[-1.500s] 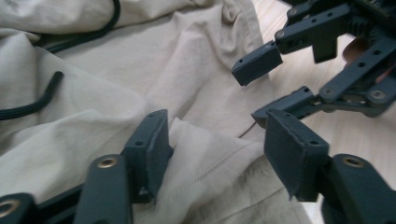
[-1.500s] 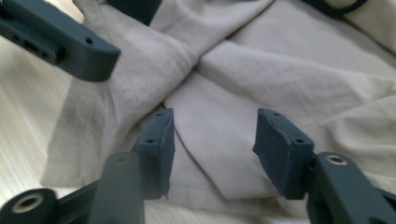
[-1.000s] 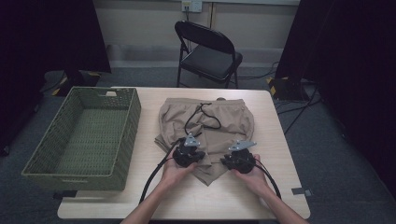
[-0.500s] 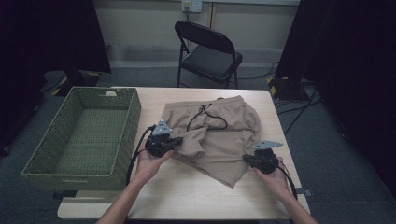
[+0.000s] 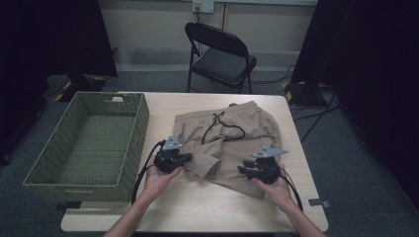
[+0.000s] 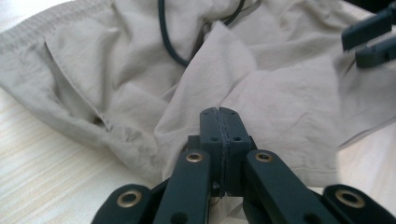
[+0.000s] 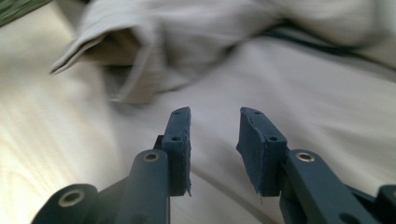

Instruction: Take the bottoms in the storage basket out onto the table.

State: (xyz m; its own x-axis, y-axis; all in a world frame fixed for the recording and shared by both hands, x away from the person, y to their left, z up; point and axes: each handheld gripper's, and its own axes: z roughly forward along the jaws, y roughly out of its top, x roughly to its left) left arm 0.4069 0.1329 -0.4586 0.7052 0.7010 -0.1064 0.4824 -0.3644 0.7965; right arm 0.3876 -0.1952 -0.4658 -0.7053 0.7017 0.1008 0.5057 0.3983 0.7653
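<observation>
Left tool (image 5: 187, 159) is clamped shut on a fold of the beige shorts (image 5: 237, 143), which lie crumpled on the bench (image 5: 197, 212) beside the green basket (image 5: 89, 143). Right tool (image 7: 214, 135) has just been opening, its jaws partly apart with nothing between them, over the cloth. For a neat fold, it should grip the hem edge firmly before any pulling.

black tool (image 7: 214, 144), brass rivets, grey three-cornered plate (image 5: 271, 151), black cable (image 5: 143, 173)
</observation>
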